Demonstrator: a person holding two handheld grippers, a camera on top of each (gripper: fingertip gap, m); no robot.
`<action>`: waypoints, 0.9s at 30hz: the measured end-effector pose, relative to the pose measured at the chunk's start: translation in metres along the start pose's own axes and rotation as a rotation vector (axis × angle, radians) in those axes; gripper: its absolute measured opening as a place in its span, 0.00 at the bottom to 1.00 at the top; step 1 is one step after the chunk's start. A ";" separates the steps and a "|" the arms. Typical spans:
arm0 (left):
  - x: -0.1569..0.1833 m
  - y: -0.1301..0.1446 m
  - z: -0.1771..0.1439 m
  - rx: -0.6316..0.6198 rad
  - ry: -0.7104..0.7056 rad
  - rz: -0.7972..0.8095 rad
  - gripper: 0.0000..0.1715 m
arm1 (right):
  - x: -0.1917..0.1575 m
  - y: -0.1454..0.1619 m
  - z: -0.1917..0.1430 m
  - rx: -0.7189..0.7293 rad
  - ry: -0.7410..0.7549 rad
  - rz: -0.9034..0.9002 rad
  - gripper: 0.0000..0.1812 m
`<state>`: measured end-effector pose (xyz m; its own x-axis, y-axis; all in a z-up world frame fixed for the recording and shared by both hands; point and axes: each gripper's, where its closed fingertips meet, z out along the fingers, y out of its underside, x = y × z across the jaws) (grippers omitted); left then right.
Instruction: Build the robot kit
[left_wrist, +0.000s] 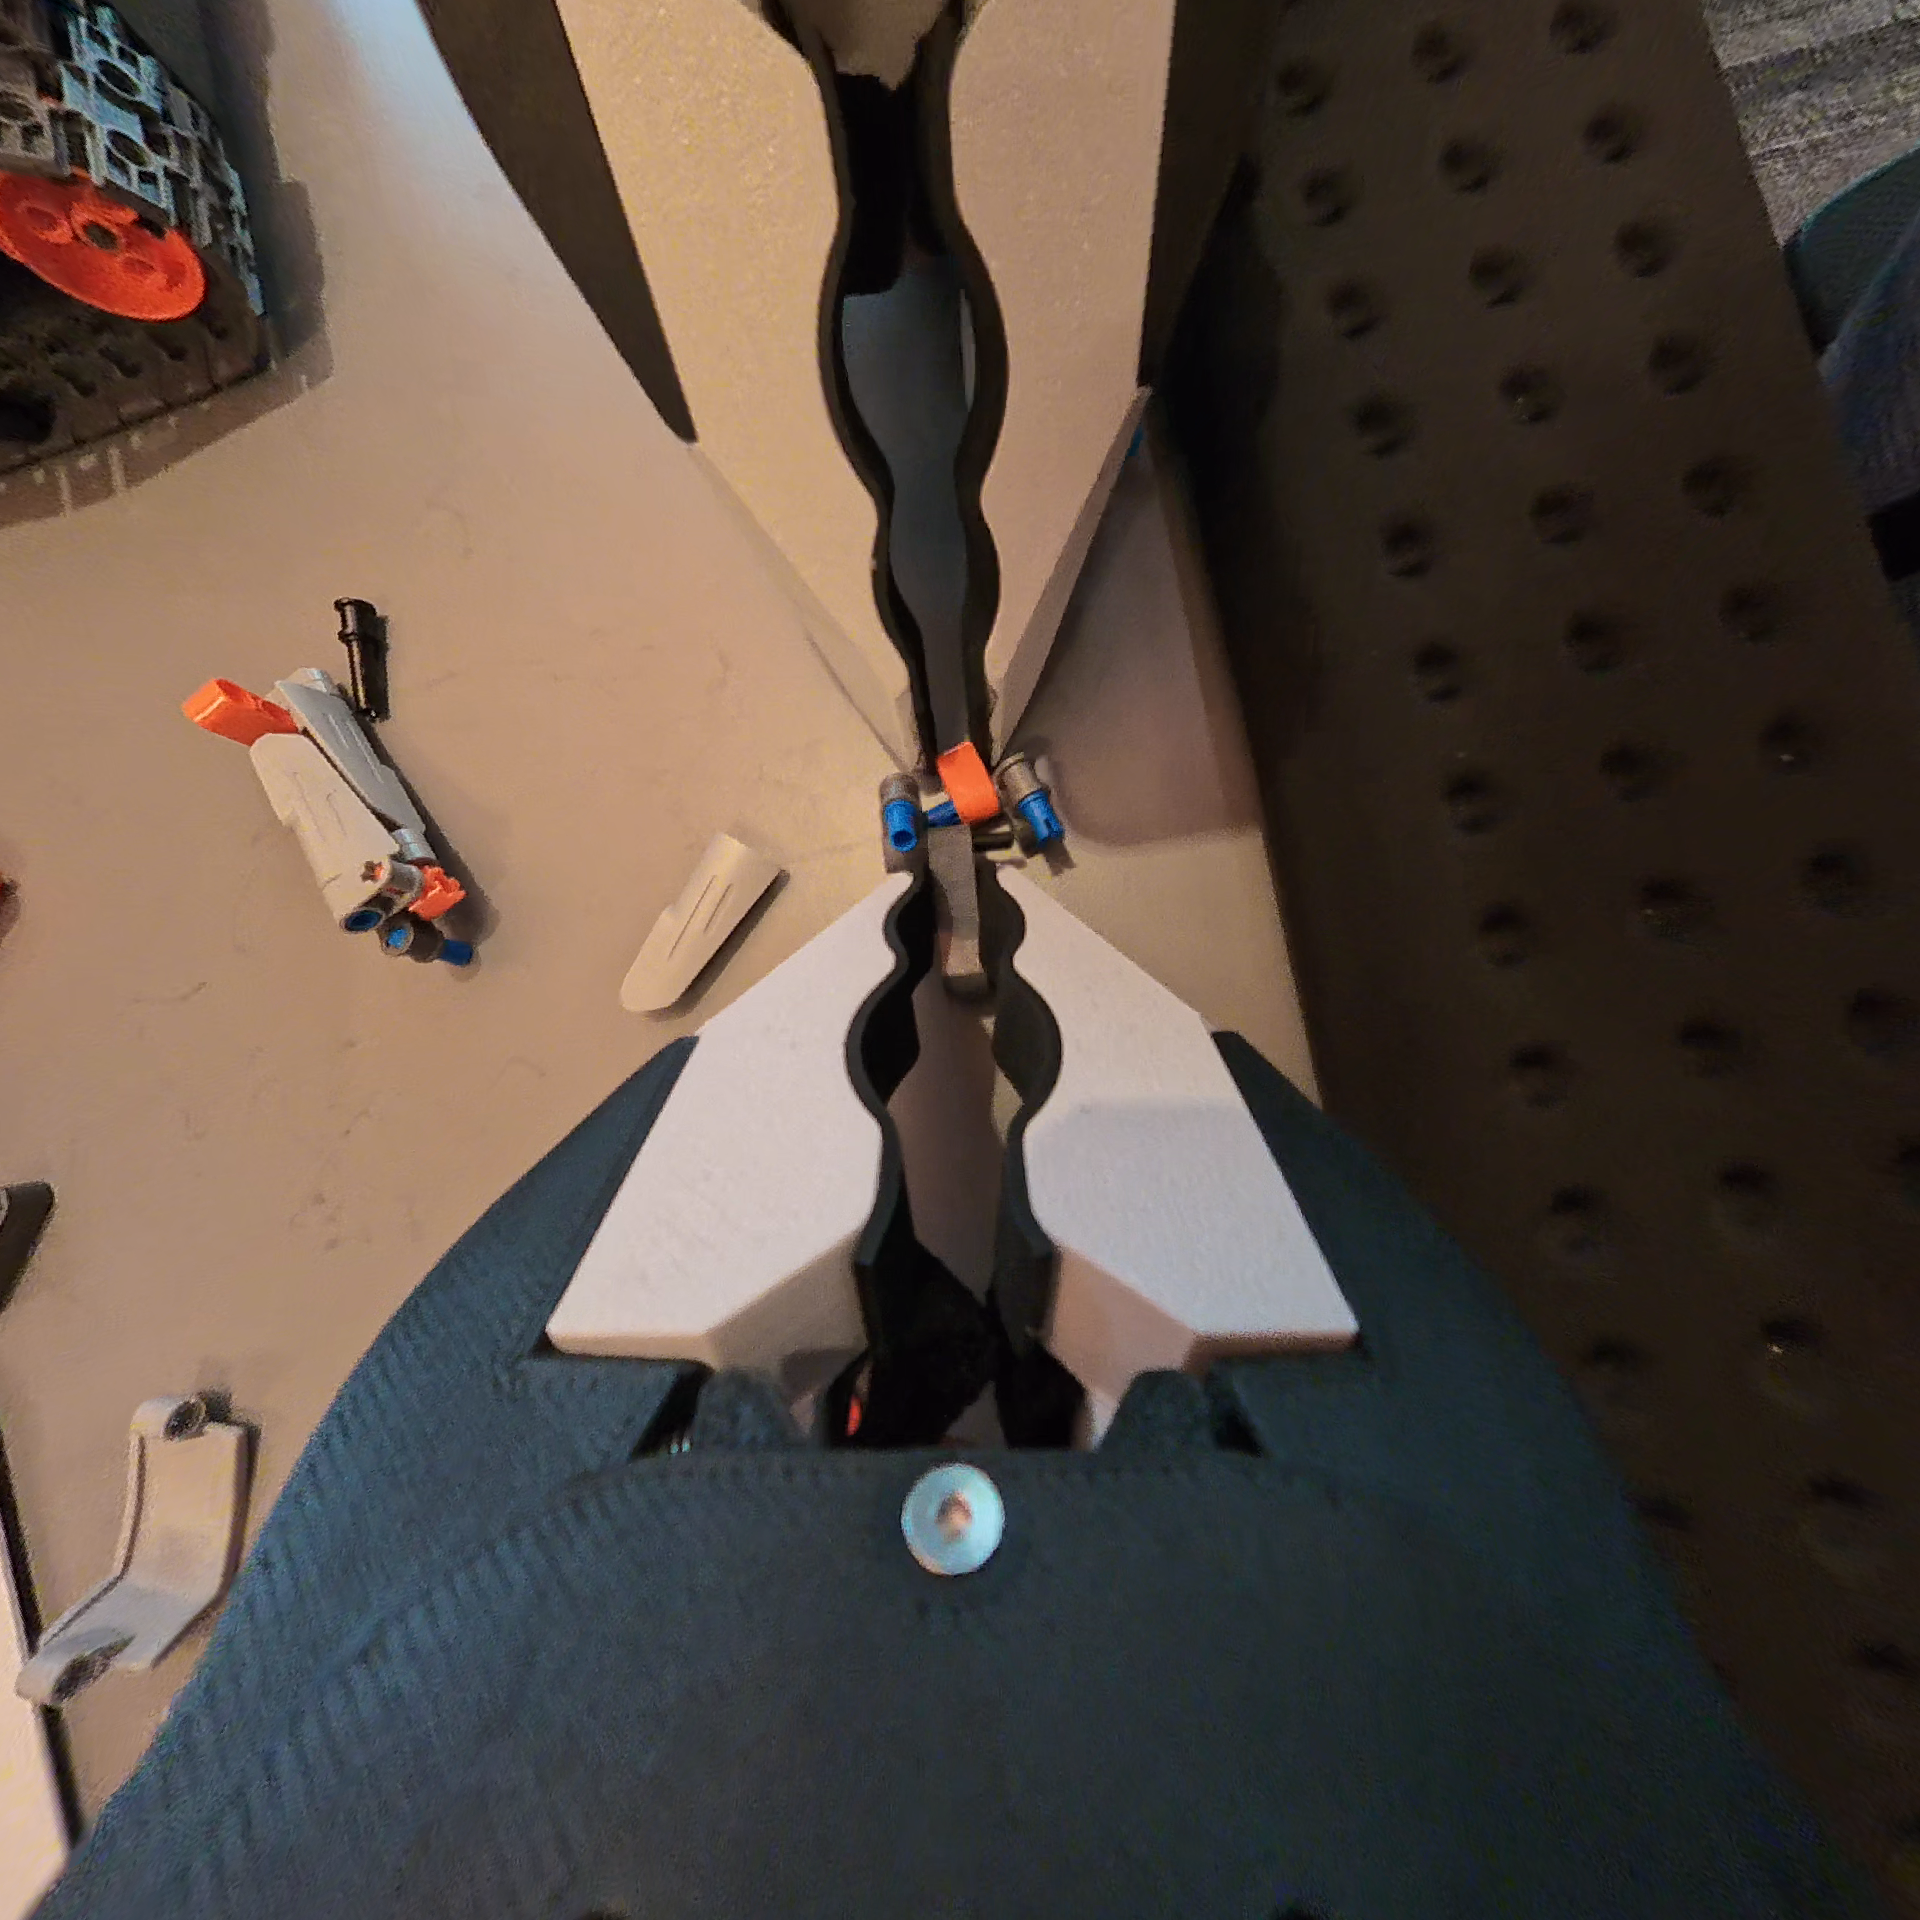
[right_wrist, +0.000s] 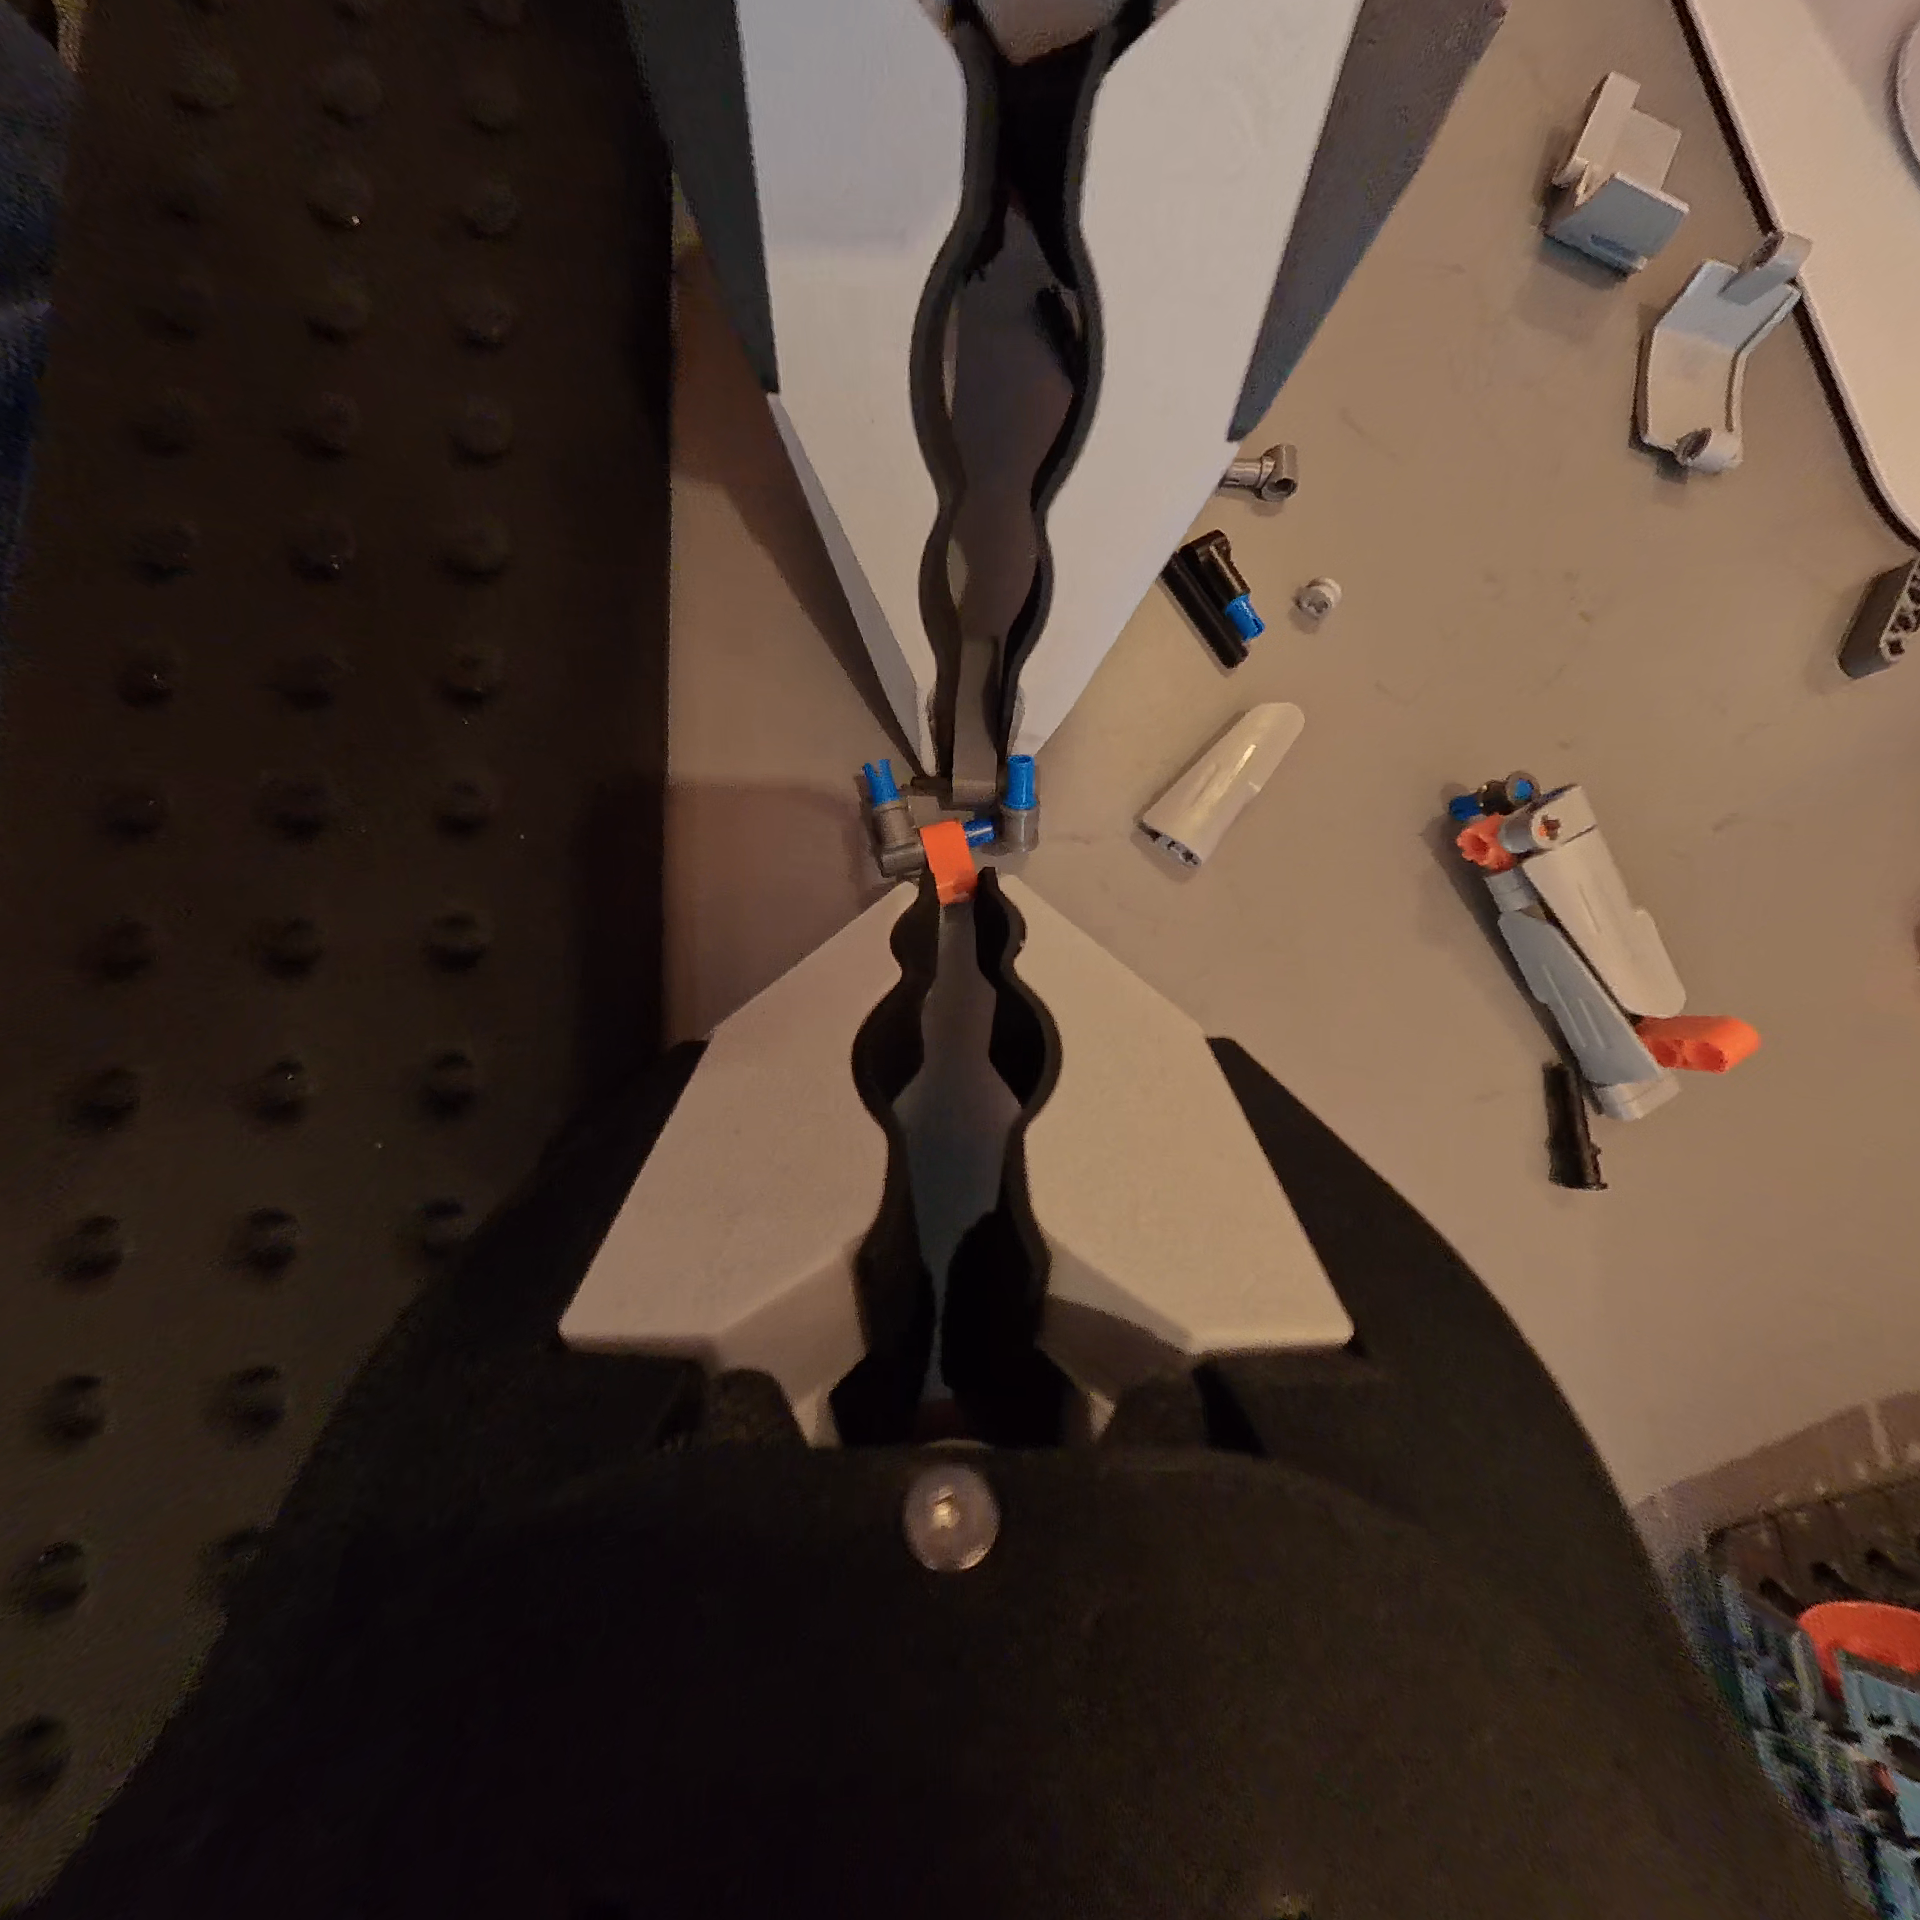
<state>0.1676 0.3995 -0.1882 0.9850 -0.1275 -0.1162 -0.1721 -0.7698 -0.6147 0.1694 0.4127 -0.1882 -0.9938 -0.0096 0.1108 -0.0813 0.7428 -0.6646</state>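
Note:
A small brick assembly hangs between my two grippers above the beige table. It has an orange connector, grey elbow pieces with blue pins and a grey beam. My left gripper is shut on the grey beam. My right gripper is shut on the orange connector. The two grippers meet tip to tip. The right gripper comes in from the top of the left wrist view. The left gripper comes in from the top of the right wrist view.
A grey, white and orange sub-assembly lies on the table by a black pin and a white curved panel. A tracked model with an orange wheel stands far left. A black studded mat lies on the right. Grey panels and small parts lie scattered. My two grippers' fingertips are within a few centimetres of each other.

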 end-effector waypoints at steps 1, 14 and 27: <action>-0.001 0.000 0.000 -0.006 0.002 -0.001 0.04 | 0.000 0.000 0.000 -0.007 0.005 -0.008 0.03; 0.048 -0.026 -0.003 0.087 0.290 -0.061 0.04 | 0.018 0.001 0.002 -0.071 0.153 0.007 0.00; 0.023 -0.014 0.001 0.012 0.105 -0.075 0.04 | 0.014 -0.003 -0.006 -0.016 0.088 0.005 0.00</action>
<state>0.1931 0.4081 -0.1831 0.9907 -0.1357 0.0125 -0.0978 -0.7722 -0.6278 0.1565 0.4145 -0.1800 -0.9836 0.0528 0.1727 -0.0743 0.7535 -0.6533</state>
